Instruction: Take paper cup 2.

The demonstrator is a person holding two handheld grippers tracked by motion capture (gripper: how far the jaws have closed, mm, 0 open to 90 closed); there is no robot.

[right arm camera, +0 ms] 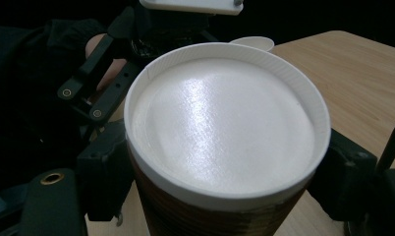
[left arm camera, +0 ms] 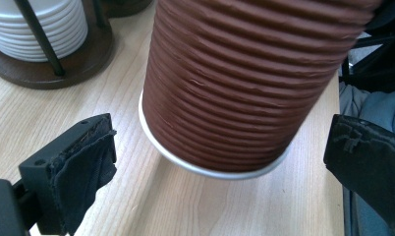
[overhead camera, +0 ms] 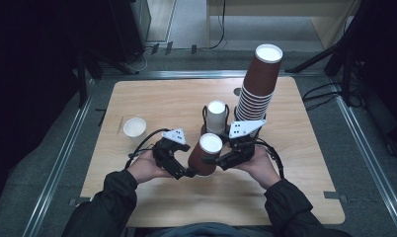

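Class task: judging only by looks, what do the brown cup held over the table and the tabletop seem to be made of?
Brown cup: probably paper with a matt ripple-wrap wall, going by its horizontal ridges and thin white rolled rim. Tabletop: light wood or wood-look laminate with a smooth satin finish, going by its grain lines; which one is unclear.

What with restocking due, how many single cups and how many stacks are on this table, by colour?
Single brown cup: 1
Tall brown cup stack: 1
Single white cup: 1
White stack in the rack: 1
Total: 4
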